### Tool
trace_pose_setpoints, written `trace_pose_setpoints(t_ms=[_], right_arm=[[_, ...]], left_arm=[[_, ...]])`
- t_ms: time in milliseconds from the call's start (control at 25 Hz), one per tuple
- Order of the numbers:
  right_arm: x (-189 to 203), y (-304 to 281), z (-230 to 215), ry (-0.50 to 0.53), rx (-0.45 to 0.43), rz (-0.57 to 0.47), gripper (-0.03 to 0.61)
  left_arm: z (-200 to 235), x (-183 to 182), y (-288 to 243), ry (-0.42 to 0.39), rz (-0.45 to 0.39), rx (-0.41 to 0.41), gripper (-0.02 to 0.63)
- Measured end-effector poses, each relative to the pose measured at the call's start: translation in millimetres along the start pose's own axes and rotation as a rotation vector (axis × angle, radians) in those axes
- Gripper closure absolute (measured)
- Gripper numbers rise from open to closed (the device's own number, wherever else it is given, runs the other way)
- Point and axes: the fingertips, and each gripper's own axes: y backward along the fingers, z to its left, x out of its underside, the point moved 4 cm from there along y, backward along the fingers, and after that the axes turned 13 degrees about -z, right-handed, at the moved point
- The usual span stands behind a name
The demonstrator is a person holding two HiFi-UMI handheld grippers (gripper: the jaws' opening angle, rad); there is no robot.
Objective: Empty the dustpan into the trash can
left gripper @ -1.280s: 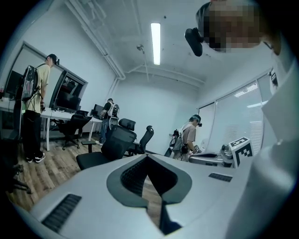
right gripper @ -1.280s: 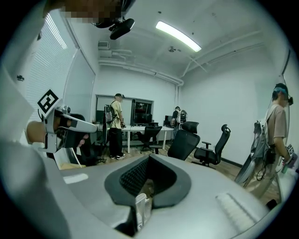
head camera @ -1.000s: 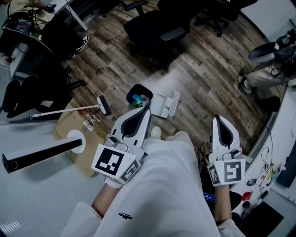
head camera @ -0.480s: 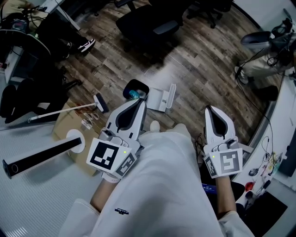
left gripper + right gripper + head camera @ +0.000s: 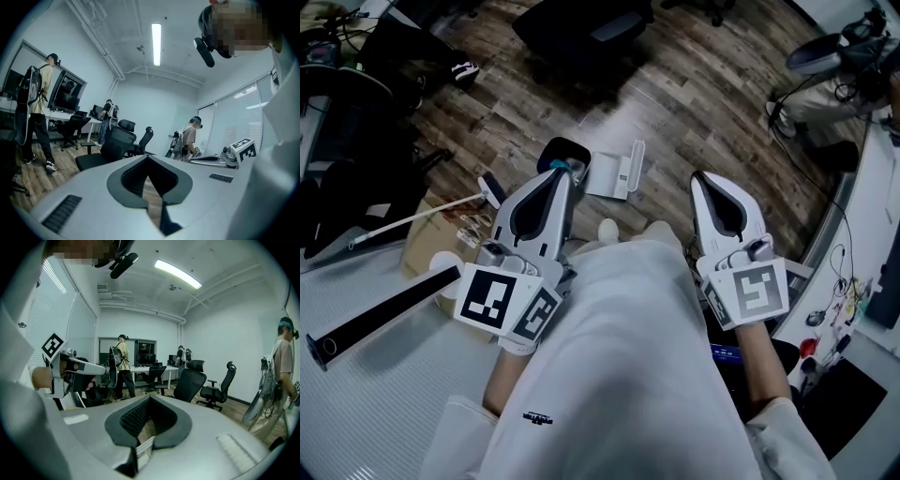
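Dustpan (image 5: 609, 174), white, is seen lying on the wood floor (image 5: 703, 84), just beside the black bin (image 5: 555, 150), which stands to its left in the head view. Something teal is glimpsed inside the bin, perhaps rubbish. A white-handled brush (image 5: 412, 223) is laid further left, partly over a sheet of cardboard (image 5: 422, 255) at the wood's edge. The left gripper (image 5: 560, 172) is held above the bin's near side, its jaws closed together with nothing between them. The right gripper (image 5: 705, 178) is held well apart to the dustpan's right, its jaws likewise closed on nothing. Both are raised clear of the floor in front of the person's white garment (image 5: 628, 375).
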Motion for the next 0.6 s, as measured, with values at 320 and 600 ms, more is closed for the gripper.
trace_pose_setpoints(t_ms=[320, 600], right_arm=[[-4, -9, 2, 0.026, 0.0, 0.016, 0.568], [-3, 1, 1, 0.017, 0.01, 0.019, 0.566]], left_arm=[[6, 0, -3, 0.018, -0.001, 0.005, 0.607], [-2, 5, 0, 0.018, 0.01, 0.009, 0.607]])
